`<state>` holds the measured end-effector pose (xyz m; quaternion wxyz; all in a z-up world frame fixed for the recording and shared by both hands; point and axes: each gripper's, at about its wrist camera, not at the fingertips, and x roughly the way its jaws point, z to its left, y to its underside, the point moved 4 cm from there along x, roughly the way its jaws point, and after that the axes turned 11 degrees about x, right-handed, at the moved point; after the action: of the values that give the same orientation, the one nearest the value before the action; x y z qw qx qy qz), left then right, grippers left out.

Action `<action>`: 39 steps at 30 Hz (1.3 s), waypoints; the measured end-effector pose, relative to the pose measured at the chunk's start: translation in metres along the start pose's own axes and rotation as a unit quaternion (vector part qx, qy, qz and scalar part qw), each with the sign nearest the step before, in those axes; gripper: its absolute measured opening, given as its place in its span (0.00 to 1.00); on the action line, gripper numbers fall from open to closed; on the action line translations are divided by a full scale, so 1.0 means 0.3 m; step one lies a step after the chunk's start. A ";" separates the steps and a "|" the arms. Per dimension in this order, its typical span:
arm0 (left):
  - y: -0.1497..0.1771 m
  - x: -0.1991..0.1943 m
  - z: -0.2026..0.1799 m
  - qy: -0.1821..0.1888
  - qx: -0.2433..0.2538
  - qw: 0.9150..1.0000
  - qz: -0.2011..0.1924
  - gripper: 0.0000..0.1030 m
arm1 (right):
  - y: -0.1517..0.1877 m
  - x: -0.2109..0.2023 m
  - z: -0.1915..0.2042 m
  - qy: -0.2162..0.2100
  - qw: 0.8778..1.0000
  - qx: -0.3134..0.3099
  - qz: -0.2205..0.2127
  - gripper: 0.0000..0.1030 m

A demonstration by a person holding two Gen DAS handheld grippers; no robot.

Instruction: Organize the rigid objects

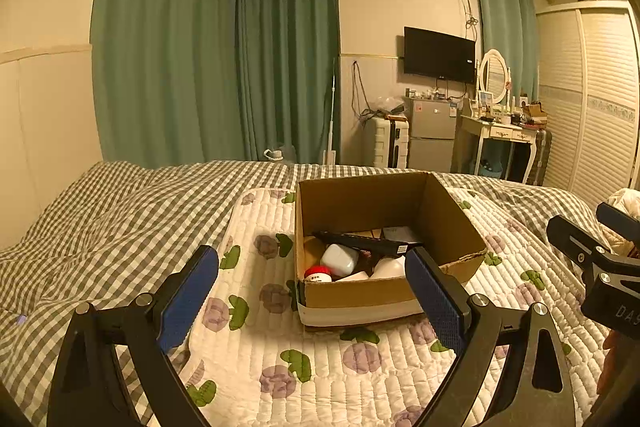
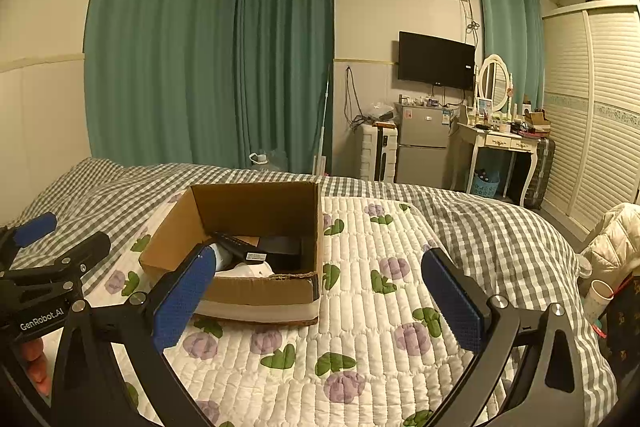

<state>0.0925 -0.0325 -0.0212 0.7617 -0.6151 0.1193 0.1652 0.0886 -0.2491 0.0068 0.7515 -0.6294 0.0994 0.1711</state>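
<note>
Bedroom, green curtains (image 1: 216, 51) at 12 o'clock, checked bedspread (image 1: 100, 219) on the bed. White quilted mat (image 1: 320, 359) with purple flowers lies on it; open cardboard box (image 1: 372, 207) sits on the mat. Inside the box: black remote (image 1: 366, 242) lying across the top, white case (image 1: 339, 259) under it, red-and-white round thing (image 1: 318, 273) at the near-left corner, another white item (image 1: 389, 267) at the near wall. Left gripper (image 1: 312, 291) hovers before the box's near wall, jaws spread wide, holding nothing; box at its 12 o'clock. Right gripper (image 2: 320, 297) over bare mat, jaws wide apart, empty; box at its 10 o'clock. Each gripper shows at the edge of the other's view. Fingers (image 2: 36, 363) show at the lower left of the right wrist view.
</note>
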 end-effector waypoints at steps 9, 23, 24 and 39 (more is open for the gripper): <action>0.003 0.004 0.014 -0.002 -0.006 1.000 0.010 0.94 | 0.004 0.008 -0.002 0.001 1.000 0.001 0.007 1.00; 0.002 -0.011 0.000 0.001 0.003 1.000 0.002 0.94 | 0.012 0.012 -0.009 0.004 1.000 0.002 0.013 1.00; 0.001 -0.012 -0.001 0.002 0.004 1.000 0.002 0.94 | 0.012 0.012 -0.010 0.005 1.000 0.002 0.013 1.00; -0.001 -0.016 -0.004 0.001 0.005 1.000 0.002 0.94 | 0.011 0.014 -0.008 0.006 1.000 0.001 0.014 1.00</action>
<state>0.0883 -0.0343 -0.0194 0.7640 -0.6115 0.1222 0.1658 0.0912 -0.2503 0.0017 0.7489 -0.6283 0.1125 0.1781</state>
